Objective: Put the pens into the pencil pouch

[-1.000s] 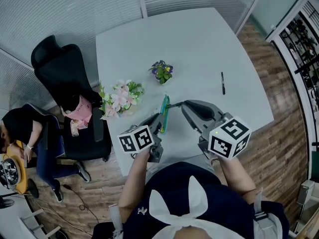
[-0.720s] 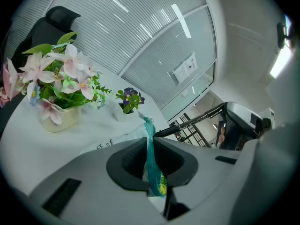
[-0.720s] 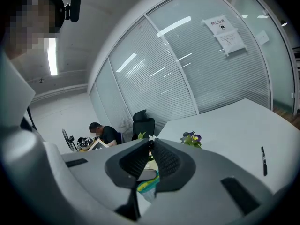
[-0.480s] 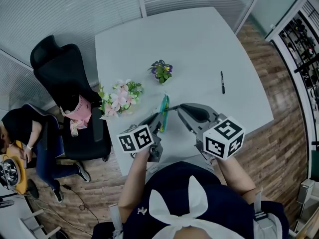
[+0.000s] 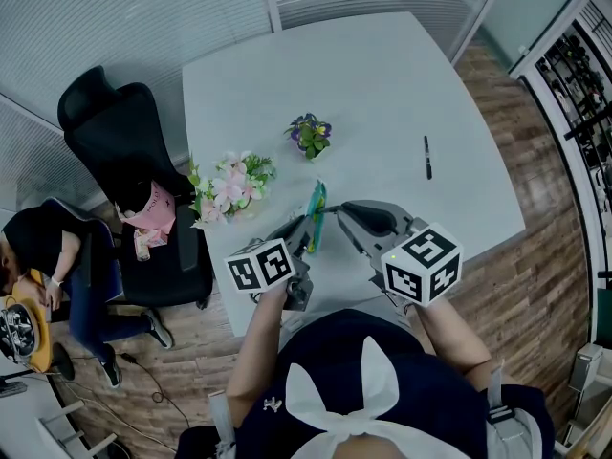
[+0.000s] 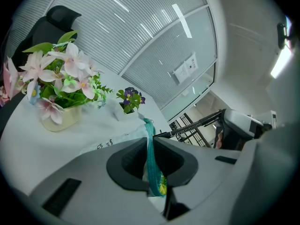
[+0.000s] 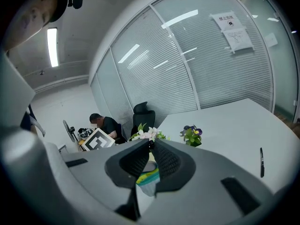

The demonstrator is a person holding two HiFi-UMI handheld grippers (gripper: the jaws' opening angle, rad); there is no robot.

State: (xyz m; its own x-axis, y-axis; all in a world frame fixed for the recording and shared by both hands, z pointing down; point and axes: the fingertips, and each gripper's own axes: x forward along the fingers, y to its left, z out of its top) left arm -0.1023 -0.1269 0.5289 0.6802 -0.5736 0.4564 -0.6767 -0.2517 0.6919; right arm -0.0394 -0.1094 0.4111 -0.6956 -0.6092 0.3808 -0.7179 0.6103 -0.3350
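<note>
The pencil pouch [image 5: 314, 216], pale with a teal zipper edge, stands on edge near the table's front left. My left gripper [image 5: 306, 233] is shut on its teal zipper band [image 6: 151, 158]. My right gripper [image 5: 342, 208] is shut on a black pen [image 6: 197, 125], whose tip points at the pouch's upper end. In the right gripper view the jaws [image 7: 151, 145] close on the pen's dark end, with the pouch [image 7: 146, 176] just below. A second black pen [image 5: 427, 159] lies alone on the table at the right, also visible as a pen [image 7: 261, 162] in the right gripper view.
A pot of pink flowers [image 5: 229, 191] stands just left of the pouch and a small purple plant [image 5: 311, 137] behind it. A black office chair [image 5: 124, 151] and a seated person [image 5: 38, 247] are beyond the white table's [image 5: 382, 75] left edge.
My right gripper has moved left and a little lower, bringing the pen closer to the pouch. The left gripper and the pouch have stayed still.
</note>
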